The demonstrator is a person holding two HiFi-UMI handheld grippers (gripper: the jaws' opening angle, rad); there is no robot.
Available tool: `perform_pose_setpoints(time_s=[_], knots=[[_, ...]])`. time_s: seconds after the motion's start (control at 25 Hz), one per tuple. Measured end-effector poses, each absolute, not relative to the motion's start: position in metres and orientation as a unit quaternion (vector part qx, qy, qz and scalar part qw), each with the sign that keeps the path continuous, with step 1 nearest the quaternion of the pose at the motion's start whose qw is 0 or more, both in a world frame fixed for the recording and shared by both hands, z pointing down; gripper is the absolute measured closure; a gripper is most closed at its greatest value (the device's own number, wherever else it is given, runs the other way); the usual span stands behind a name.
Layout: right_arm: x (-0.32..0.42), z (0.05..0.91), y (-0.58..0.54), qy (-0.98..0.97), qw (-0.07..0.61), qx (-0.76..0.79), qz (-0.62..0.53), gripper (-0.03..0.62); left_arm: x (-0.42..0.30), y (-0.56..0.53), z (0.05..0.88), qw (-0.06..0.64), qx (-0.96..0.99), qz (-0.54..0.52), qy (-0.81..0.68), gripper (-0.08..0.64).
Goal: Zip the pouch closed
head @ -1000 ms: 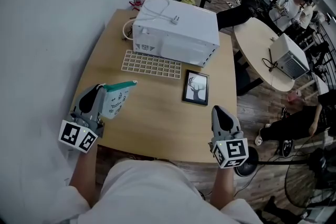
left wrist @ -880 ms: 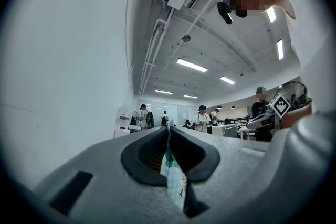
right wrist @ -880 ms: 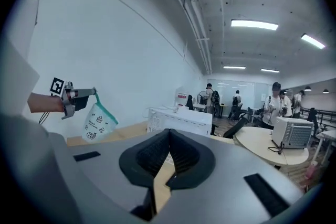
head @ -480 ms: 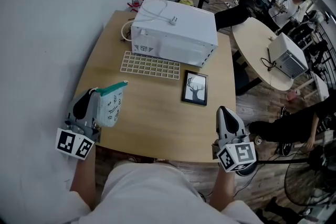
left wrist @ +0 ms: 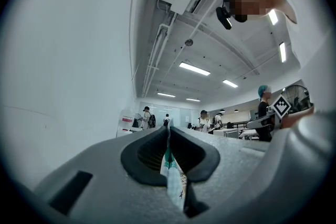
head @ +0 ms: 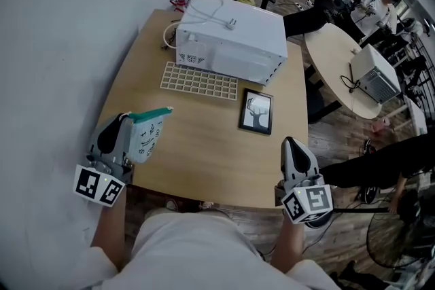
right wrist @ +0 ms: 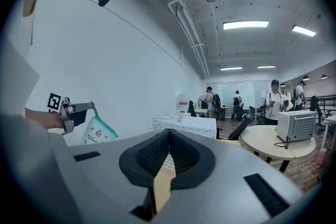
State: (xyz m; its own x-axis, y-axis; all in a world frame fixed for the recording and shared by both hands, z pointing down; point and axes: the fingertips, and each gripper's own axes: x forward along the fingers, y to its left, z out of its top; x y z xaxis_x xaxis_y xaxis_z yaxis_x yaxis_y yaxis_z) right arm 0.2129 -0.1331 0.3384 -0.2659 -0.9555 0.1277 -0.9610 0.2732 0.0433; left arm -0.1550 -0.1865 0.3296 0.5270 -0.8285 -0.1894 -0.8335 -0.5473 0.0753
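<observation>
The pouch [head: 147, 134] is white with small prints and a teal zipper band along its top. My left gripper [head: 128, 121] is shut on its upper corner and holds it in the air over the table's near left edge. In the left gripper view the teal-and-white edge of the pouch [left wrist: 171, 178] runs between the closed pads of that gripper [left wrist: 168, 136]. My right gripper [head: 293, 148] is shut and empty, over the table's near right corner, well away from the pouch. The right gripper view shows its pads [right wrist: 169, 136] together, with the pouch [right wrist: 97, 131] hanging far left.
On the wooden table [head: 204, 159] stand a white box-shaped appliance [head: 231, 37] with a cable on top, a white grid tray [head: 198, 81] and a black-framed picture [head: 255, 112]. A white wall runs along the left. A round table [head: 336, 64] and several people are beyond.
Both grippers have risen slightly. The pouch stays in the left gripper and has shifted a little toward the near left; its teal band sits flatter than a second ago.
</observation>
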Motion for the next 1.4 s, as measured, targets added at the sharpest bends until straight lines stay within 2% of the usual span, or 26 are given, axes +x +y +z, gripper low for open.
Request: perform_pose_setpoints(time_s=[1.4], knots=[[0.201, 0.344, -0.098, -0.797, 0.062, 0.6, 0.017, 0.591, -0.147, -0.158, 0.331, 0.01, -0.882, 0.103, 0.46, 0.536]])
